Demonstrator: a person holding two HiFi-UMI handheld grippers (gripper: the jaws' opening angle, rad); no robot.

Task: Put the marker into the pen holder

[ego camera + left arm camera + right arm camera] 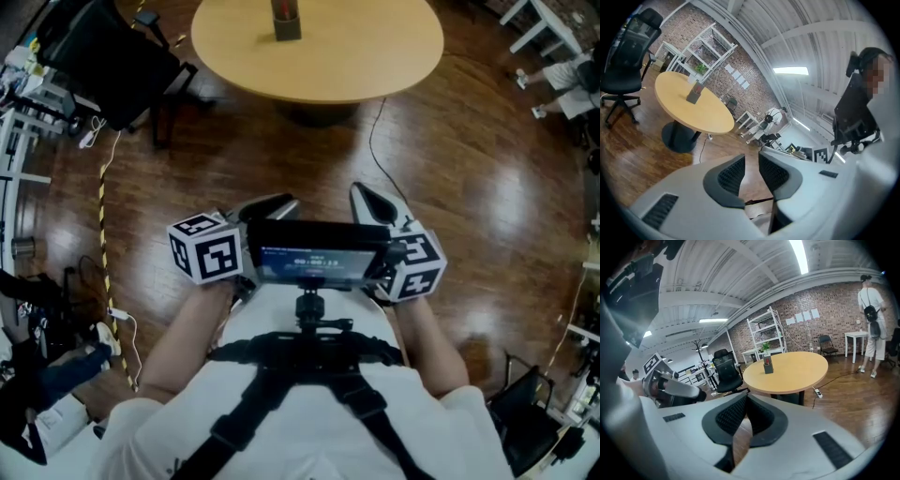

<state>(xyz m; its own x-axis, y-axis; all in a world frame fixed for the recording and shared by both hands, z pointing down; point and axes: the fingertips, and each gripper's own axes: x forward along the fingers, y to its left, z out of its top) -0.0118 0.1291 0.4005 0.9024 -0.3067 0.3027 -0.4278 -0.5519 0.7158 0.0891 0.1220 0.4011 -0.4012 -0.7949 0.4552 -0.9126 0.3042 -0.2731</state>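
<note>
- Apparently the marker (767,361) already stands in the pen holder (286,28). A red-topped stick pokes out of it, though it is too small to be sure of, and no other marker shows on the round table (375,56).
- The holder sits at 12 o'clock from the person, near the table's far edge and well apart from both tongs.
- The left tongs (751,161) have their jaws slightly apart with nothing between them.
- The right tongs (745,401) have their jaws together, also on nothing.
- A marker is probably light and stiff, with a smooth barrel that may slip or swivel in the pads.
- The best hold looks to be across mid-barrel, squarely and with only modest pressure.
- The holder looks light too, so a sideways knock could tip it.
</note>
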